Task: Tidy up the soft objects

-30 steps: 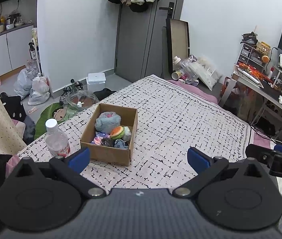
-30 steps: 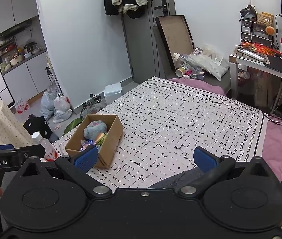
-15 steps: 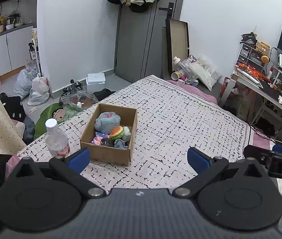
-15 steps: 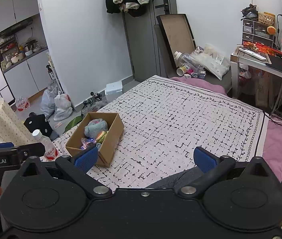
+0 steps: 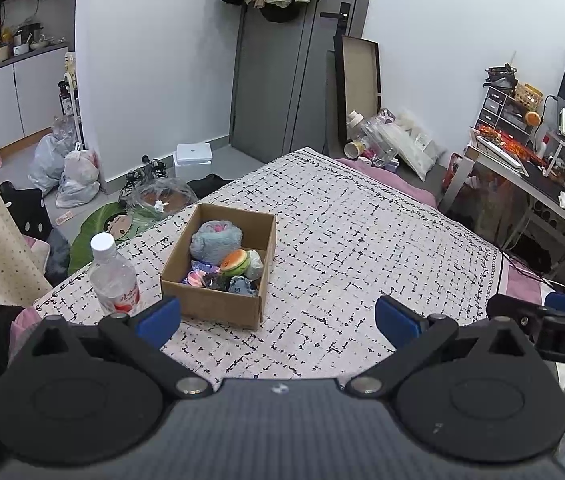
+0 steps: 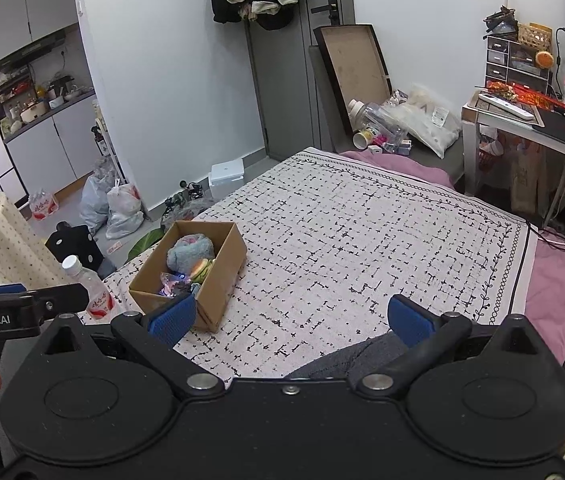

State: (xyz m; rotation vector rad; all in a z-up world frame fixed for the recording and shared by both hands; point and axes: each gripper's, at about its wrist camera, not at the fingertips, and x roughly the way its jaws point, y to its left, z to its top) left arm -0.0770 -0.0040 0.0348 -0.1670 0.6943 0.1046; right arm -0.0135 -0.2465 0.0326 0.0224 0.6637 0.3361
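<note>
Jaws: both pairs stand spread wide with nothing between them; the left gripper (image 5: 278,316) and the right gripper (image 6: 290,316) hover low over the near part of the bed (image 5: 362,240), well short of the box.
Soft objects: a grey-blue plush (image 5: 215,236), a burger-shaped toy (image 5: 235,262) and some smaller pieces lie inside the open cardboard box (image 5: 210,304) on the bed's left side; no loose soft item shows on the cover.
Bottle: a clear water bottle (image 5: 114,280) stands upright just beside the box's left wall, on soft bedding.
Risk, bottle: a left-hand reach towards the box could clip the bottle; on a mattress it would likely topple or roll off the edge.
Risk, box: light cardboard on cloth may slide or tip if a finger presses its rim instead of entering it.
Risk, grip: the toys are packed close, so a closing pinch could catch two at once or drag a neighbour out.
Risk, crowding: both grippers heading for one small box could collide.
</note>
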